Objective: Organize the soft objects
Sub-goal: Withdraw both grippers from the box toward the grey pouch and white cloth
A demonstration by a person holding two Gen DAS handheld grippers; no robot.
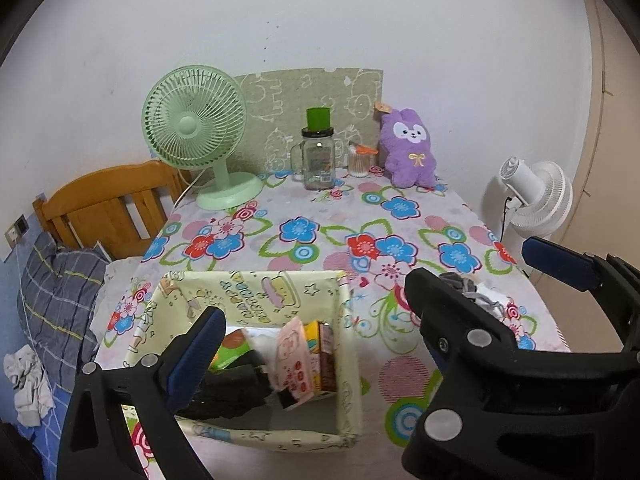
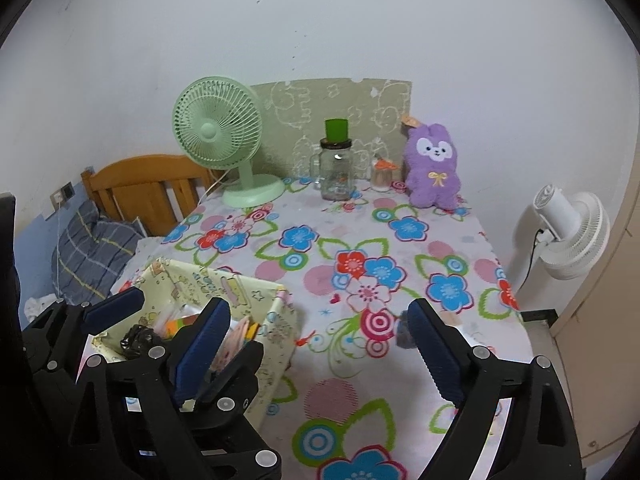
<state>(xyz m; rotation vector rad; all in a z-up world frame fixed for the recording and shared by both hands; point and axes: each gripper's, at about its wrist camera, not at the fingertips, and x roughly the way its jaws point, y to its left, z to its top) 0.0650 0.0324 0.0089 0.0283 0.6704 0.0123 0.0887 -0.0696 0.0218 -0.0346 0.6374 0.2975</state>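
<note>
A: Left gripper [image 1: 316, 296]?

B: Spread wide, hanging over the patterned box [image 1: 248, 296] at the near left of the flowered tablecloth [image 1: 360, 216]. Nothing between the pads.

A: And the right gripper [image 2: 320, 308]?

B: Spread wide too, just right of the box, over bare tablecloth. Pinching nothing.

A: Soft things, then?

B: Grey cloth bundle [image 1: 476, 296] down on the tablecloth near the right edge, with something white in the same heap. Close against the right gripper's right-hand finger, and mostly hidden behind it in the right wrist view. Touching or just apart: cannot tell. Purple plush rabbit [image 1: 408, 148] upright at the far right corner, back against the wall, well apart from both grippers.

A: Inside the box?

B: Pink packet [image 1: 294, 360] standing on end toward the right wall, a green and orange packet [image 1: 230, 354] left of it, a black crumpled lump [image 1: 228, 392] at the near side. Too jumbled to name the rest.

A: Along the far edge?

B: Green desk fan [image 1: 196, 124] at the far left, glass jar [image 1: 318, 160] with a handle and a green cap near the middle, small cup [image 1: 360, 162] between jar and rabbit.

A: Off the table?

B: White fan [image 1: 536, 196] to the right. Wooden headboard [image 1: 108, 204] and plaid pillow [image 1: 60, 292] to the left.
</note>
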